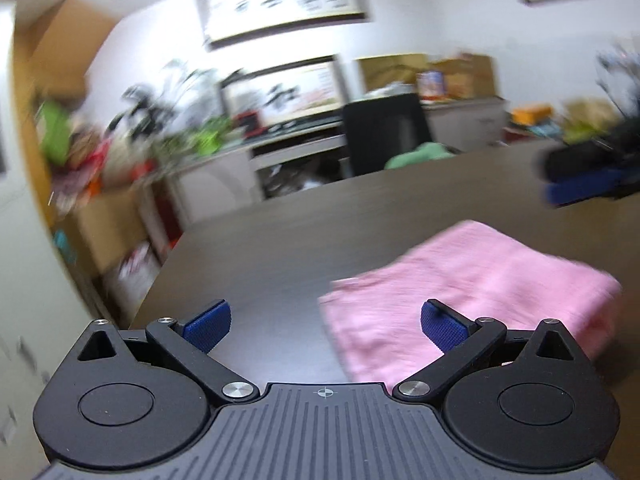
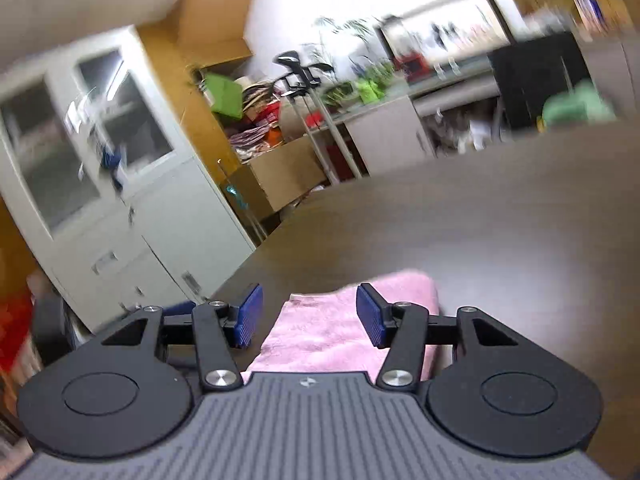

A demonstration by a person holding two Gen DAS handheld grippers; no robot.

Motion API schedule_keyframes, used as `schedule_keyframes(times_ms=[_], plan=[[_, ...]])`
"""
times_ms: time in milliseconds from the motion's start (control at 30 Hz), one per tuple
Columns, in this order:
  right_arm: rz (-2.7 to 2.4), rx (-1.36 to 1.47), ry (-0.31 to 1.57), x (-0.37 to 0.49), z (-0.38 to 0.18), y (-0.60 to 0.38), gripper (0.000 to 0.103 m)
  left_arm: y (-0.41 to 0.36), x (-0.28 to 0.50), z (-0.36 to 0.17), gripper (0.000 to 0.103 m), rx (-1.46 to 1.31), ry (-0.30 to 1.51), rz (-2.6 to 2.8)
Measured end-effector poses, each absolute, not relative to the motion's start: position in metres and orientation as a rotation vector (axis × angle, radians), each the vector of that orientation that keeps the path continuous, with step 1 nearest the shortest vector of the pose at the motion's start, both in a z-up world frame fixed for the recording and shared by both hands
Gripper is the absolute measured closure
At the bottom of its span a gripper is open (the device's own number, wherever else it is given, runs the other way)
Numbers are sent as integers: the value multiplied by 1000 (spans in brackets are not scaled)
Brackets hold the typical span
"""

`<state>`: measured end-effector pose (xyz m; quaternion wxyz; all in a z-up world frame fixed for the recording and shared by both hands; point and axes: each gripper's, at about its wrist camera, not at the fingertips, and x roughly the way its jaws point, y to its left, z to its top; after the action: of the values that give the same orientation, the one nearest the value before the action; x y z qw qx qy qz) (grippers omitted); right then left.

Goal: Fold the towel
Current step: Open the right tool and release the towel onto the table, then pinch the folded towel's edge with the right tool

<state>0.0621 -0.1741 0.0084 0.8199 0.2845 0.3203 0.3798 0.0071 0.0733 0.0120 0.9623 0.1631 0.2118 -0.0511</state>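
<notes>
Left tool (image 1: 325, 326): jaws spread wide, nothing between them; blue pads (image 1: 208, 326) bare. It hangs above the dark surface (image 1: 280, 248), pitched only slightly down, so the room fills the upper half of its view.

Right tool (image 2: 310, 316): jaws roughly half open, nothing gripped. The pink cloth shows in the gap below the pads, but no contact with it is visible. It is tipped a little to one side and looks out across the surface.

Towel (image 1: 460, 292): pink, lying on the surface in a compact block. Layered edges show along its near-left side, so it looks already folded at least once. How many layers, I cannot tell; both views are blurred.

Key relation: from the left tool, the towel lies ahead and to the right, its near corner just past the right-hand pad. From the right tool, the towel (image 2: 340, 328) sits straight ahead and beneath, centred between the fingers.

Long axis: in the left view it seems to run from near-left to far-right; uncertain given fisheye and blur.

Nearer tool: right, by judgement; it is over the cloth, while the left is beside it.

Step, judged: either a further fold or the finish; neither tool holds an edge.

Far end: the right tool shows at the right edge of the left view, beyond the towel. Behind the surface are a black chair (image 1: 384, 132) and cluttered shelves.
</notes>
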Motion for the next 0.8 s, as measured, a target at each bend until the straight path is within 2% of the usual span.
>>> schedule_keyframes(times_ms=[100, 133, 167, 233, 400, 567, 800], plan=[[815, 661, 787, 67, -8, -176, 49, 66, 10, 3, 0, 361, 473, -76], [784, 636, 851, 68, -14, -176, 53, 67, 11, 1, 0, 355, 491, -70], [747, 600, 875, 66, -17, -175, 62, 69, 12, 1, 0, 346, 499, -68], [716, 540, 873, 61, -18, -181, 66, 77, 11, 1, 0, 318, 501, -62], [696, 411, 728, 29, 7, -190, 59, 87, 12, 5, 0, 282, 487, -37], [619, -7, 567, -21, 25, -175, 59, 92, -1, 4, 0, 283, 484, -67], [512, -555, 467, -66, 11, -109, 61, 87, -24, 7, 0, 347, 391, -164]])
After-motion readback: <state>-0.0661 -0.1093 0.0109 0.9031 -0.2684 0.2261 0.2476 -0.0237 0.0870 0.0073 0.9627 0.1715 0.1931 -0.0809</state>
